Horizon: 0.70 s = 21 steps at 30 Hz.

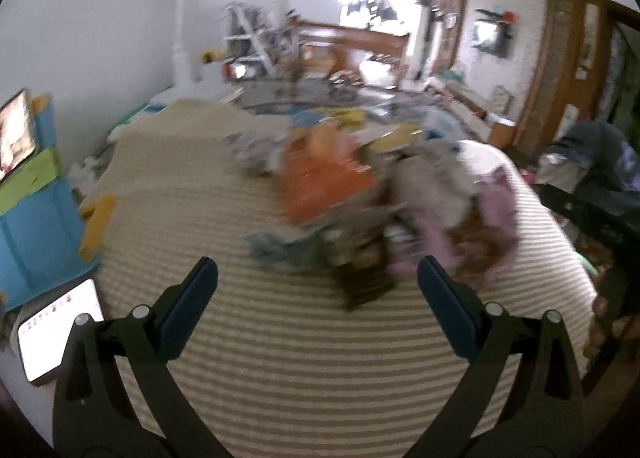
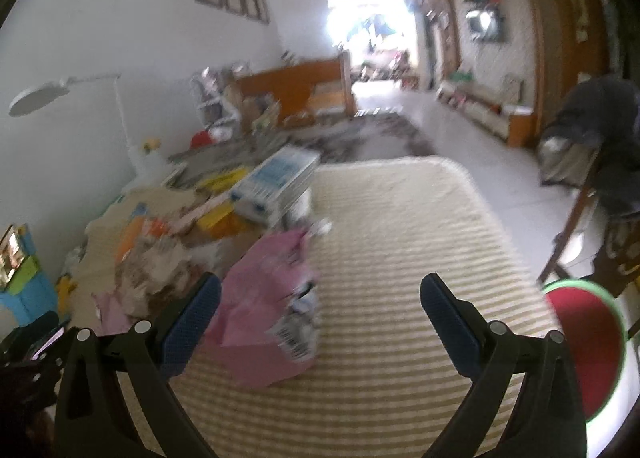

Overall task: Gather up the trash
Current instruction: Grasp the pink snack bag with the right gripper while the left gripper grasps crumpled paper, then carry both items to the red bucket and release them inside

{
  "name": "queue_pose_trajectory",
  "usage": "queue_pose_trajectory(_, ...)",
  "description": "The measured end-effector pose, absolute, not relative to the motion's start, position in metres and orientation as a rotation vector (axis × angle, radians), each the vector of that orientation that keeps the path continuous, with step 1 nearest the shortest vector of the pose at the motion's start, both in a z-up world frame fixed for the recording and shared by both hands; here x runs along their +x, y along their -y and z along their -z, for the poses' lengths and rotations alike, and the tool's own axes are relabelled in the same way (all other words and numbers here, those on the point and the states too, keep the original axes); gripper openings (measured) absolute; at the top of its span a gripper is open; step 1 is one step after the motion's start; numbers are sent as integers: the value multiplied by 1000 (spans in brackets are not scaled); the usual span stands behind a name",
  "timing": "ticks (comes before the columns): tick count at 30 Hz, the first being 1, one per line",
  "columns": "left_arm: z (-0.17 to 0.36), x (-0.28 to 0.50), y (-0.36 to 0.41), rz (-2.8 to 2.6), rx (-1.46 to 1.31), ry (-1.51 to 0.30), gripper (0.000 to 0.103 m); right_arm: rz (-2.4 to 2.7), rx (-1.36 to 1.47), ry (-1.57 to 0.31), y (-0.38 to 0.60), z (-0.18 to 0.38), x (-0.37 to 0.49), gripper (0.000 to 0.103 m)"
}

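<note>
Fingers (image 1: 444, 310) of the left gripper (image 1: 318, 278) stand wide apart with nothing between them, above a striped beige rug (image 1: 280, 358). Ahead of them, slightly to the right, lies a blurred pile of trash (image 1: 360, 197): an orange wrapper (image 1: 320, 181) at its middle, pink paper (image 1: 500, 209) to the right, and a dark brown scrap (image 1: 364, 282) nearest the gap between the fingers. Left of the left finger lies a lit phone (image 1: 60, 332), with a blue and green toy (image 1: 36, 209) beyond it.

From the right wrist view, the right gripper (image 2: 320, 290) also has its fingers (image 2: 192, 318) spread and holds nothing. A pink bag (image 2: 264, 318) with a barcode label lies on the rug (image 2: 400, 258) just ahead of the left finger, partly hidden by it. Further ahead and left sit crumpled brown paper (image 2: 156, 270) and a blue and white box (image 2: 276, 181). A red and green stool (image 2: 588, 346) is off to the right of the right finger.
</note>
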<state>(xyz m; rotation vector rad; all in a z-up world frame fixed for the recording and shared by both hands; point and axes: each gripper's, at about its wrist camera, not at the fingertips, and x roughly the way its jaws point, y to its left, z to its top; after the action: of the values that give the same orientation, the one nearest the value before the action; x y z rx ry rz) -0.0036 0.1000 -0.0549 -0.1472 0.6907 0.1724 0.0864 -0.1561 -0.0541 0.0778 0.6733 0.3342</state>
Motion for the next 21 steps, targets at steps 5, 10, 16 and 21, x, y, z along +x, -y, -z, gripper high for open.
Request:
queue_pose_trajectory(5, 70, -3, -123, -149, -282, -746, 98, -425, 99, -860, 132, 82, 112, 96)
queue_pose_trajectory(10, 72, -1, -126, -73, -370, -760, 98, -476, 155, -892, 139, 84, 116, 77)
queue_pose_trajectory(16, 59, 4, -95, 60, -356, -742, 96, -478, 162, -840, 152, 69, 108, 64)
queue_pose_trajectory(21, 33, 24, -77, 153, -348, -715, 96, -438, 233, -822, 171, 64, 108, 60)
